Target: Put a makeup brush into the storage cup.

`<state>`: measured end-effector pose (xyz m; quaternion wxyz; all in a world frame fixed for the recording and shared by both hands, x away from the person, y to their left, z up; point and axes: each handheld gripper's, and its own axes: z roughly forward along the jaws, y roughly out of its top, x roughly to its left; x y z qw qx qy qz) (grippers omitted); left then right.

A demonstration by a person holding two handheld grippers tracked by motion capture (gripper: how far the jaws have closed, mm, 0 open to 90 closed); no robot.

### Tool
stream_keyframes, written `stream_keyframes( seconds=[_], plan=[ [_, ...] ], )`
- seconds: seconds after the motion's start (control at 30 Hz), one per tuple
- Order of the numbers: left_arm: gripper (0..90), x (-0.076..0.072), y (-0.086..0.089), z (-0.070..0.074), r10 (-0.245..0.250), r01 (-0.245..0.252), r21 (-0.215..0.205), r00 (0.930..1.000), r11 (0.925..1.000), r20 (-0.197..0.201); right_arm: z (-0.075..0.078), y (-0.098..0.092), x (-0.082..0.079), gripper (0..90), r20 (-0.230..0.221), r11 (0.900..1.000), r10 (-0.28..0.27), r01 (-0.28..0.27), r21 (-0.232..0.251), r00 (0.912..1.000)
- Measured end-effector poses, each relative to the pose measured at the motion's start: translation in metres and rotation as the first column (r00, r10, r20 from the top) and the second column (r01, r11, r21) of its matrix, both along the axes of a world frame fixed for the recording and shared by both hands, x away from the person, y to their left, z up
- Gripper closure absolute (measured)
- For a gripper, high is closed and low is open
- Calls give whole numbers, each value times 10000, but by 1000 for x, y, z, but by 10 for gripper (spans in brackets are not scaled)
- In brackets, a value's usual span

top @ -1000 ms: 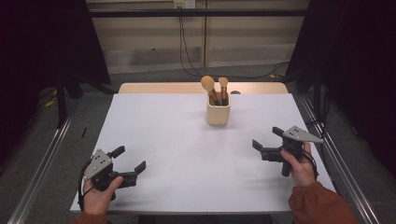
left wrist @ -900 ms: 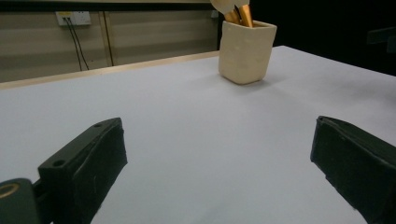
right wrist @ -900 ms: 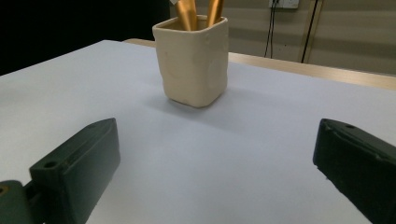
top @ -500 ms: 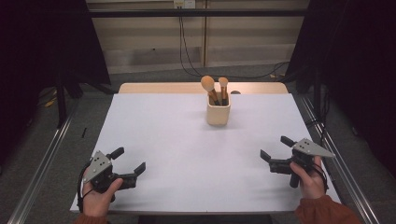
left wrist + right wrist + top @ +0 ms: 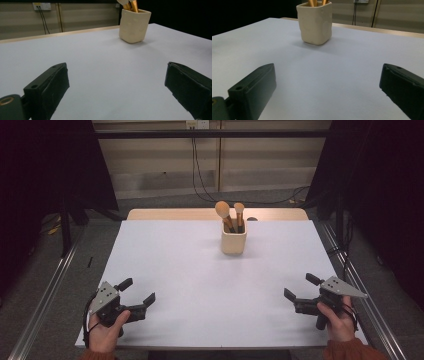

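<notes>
A cream square cup [image 5: 234,242] stands upright toward the back of the white table [image 5: 200,280], right of centre, with two wooden-handled brushes [image 5: 223,212] sticking out of it. My left gripper [image 5: 136,290] rests open at the front left corner, held in a hand, nothing between its jaws. At the front right my right gripper [image 5: 301,287] is open too and holds nothing. The cup [image 5: 134,25] shows far ahead to the upper right in the left gripper view. In the right gripper view the cup [image 5: 315,23] stands ahead, left of centre.
A wooden strip [image 5: 215,214] borders the table's far edge. Metal rails [image 5: 47,290] run along both sides on the floor. Cables [image 5: 197,165] hang down the back wall. White tabletop stretches between the grippers and the cup.
My right gripper has drawn back toward the front right edge and sunk lower. The left gripper has shifted only slightly. The cup has not moved.
</notes>
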<state>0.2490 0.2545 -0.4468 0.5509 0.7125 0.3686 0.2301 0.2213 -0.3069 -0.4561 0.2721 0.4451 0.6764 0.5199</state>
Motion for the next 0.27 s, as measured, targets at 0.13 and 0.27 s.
stream_keyframes(
  seconds=[0.13, 0.27],
  plan=[
    [42, 0, -1, 1, -166, 166, -7, 9998, 9999, 79, 0, 0, 0, 5, 20, 9999, 47, -47, 100, 10000],
    [42, 1, -2, 0, -208, 208, 11, 9998, 9998, 51, 0, -1, 1, 6, 41, 9998, -30, 29, 205, 10000]
  ],
)
